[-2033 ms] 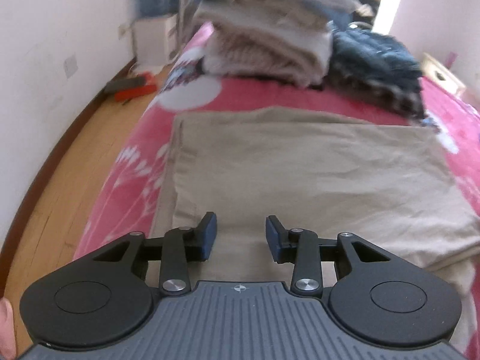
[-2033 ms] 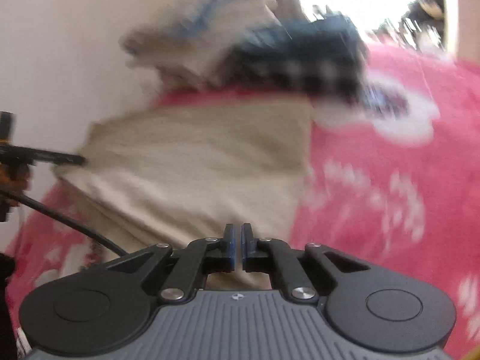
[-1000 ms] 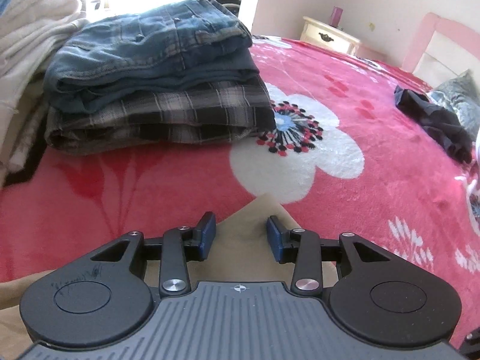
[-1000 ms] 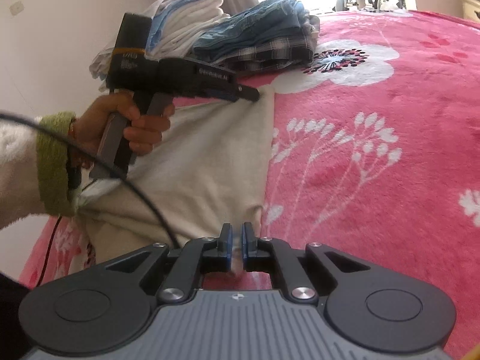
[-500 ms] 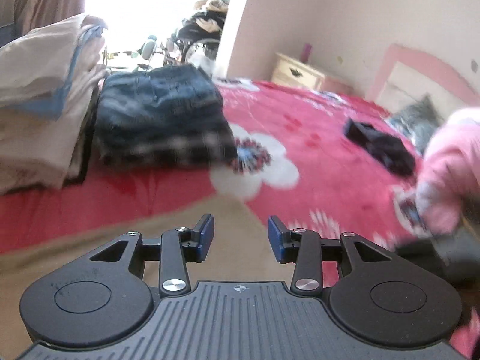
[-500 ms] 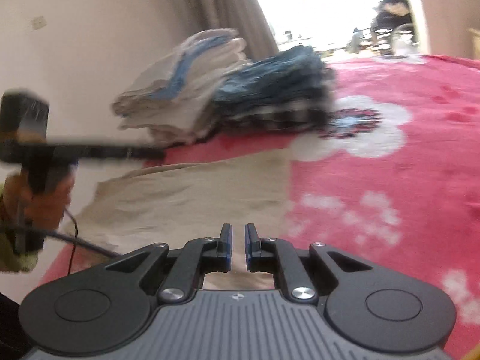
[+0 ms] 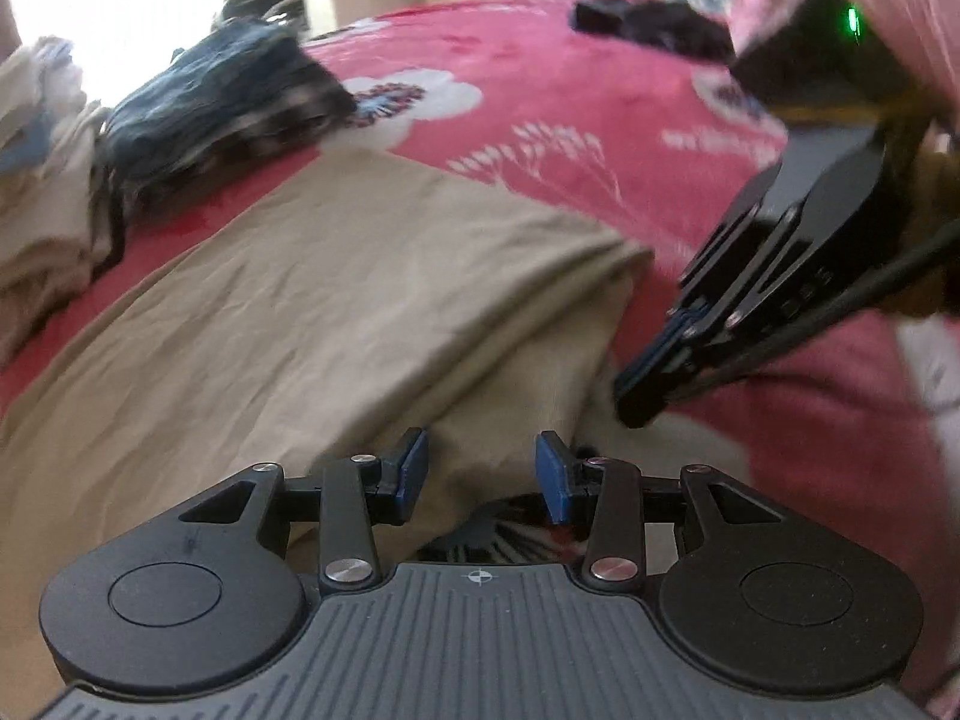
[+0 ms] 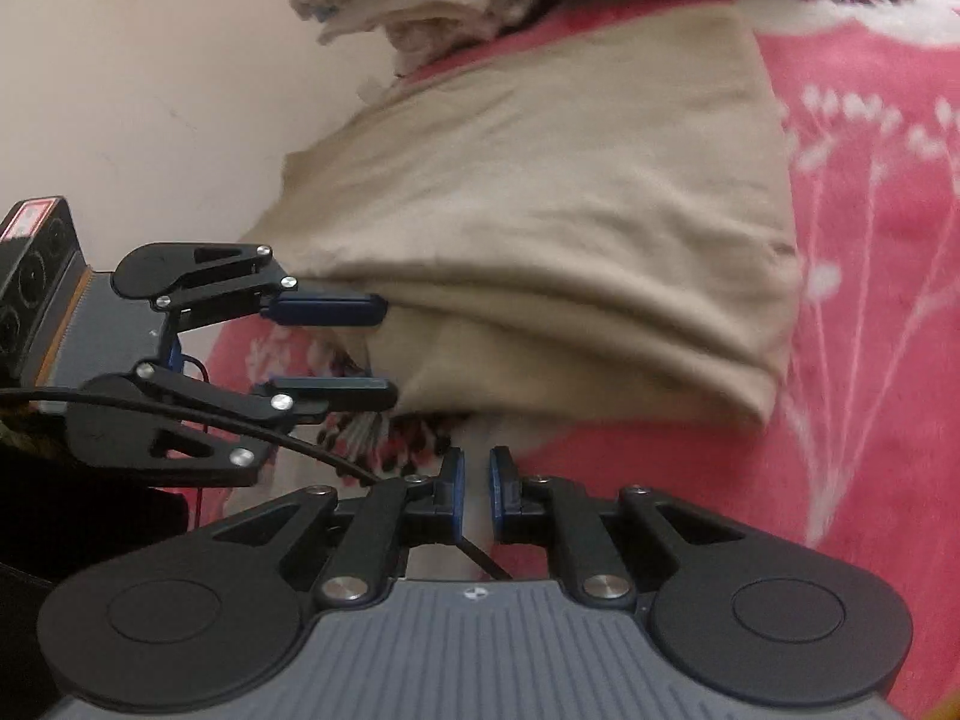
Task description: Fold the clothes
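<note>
Here the big red flowered blanket [image 7: 540, 138] covers the bed, and the tan cloth [image 7: 312, 300] lies on it, already folded over so that a thick doubled edge faces the grippers. Behind the cloth sit the stacks of folded clothes [image 7: 198, 108], dark ones beside pale ones.

The job looks to be partway through this one piece: one fold is made and another is about to start from the near edge.

The left gripper [image 7: 480, 471] has its blue pads wide apart, right at the near edge of the tan cloth, holding nothing. The right gripper [image 8: 476, 495] has only a narrow gap between its pads. Pale stuff shows in that gap, but I cannot tell if it is pinching the cloth.

Next, I think both grippers need to pinch the thick near edge, all its layers together. Then they should lift and carry it over evenly, so the cloth stays flat.
</note>
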Demonstrator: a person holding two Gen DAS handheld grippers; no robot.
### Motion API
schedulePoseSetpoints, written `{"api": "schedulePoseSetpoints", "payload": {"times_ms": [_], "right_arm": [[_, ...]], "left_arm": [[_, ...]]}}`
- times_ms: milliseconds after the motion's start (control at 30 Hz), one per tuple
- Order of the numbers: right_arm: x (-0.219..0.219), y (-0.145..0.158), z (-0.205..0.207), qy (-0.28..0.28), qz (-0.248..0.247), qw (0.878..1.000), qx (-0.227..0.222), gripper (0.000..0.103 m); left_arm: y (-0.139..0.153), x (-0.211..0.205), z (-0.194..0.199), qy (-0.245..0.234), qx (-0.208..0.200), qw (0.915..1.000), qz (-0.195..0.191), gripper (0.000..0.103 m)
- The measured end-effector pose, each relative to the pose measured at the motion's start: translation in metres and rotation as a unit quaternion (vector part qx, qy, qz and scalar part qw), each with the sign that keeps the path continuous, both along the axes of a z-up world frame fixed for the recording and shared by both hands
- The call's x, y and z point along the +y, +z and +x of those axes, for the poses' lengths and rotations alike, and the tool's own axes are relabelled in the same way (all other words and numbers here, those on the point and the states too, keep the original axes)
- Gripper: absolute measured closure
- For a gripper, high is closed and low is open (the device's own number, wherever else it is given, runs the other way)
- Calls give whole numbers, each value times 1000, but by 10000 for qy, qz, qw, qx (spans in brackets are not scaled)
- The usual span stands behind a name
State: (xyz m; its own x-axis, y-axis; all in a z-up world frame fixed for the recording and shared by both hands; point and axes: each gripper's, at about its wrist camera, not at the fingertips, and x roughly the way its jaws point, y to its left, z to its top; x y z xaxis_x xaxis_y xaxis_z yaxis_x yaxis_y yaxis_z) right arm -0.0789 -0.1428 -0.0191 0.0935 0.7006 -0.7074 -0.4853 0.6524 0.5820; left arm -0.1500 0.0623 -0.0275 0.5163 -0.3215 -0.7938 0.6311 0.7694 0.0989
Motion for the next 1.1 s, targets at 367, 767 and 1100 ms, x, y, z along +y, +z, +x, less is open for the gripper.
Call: {"api": "schedulePoseSetpoints", "payload": {"times_ms": [367, 767, 1100], "right_arm": [[-8, 0, 1, -201, 169, 9996, 50, 93], [-6, -4, 3, -290, 194, 9994, 9, 93], [-9, 0, 4, -443, 148, 9988, -146, 93]], "left_arm": [[-16, -26, -17, -481, -947, 9901, 915, 78], [-3, -33, -31, -500, -2116, 9658, 1415, 95], [-66, -50, -61, -1483, -3131, 8931, 2871, 91]]}}
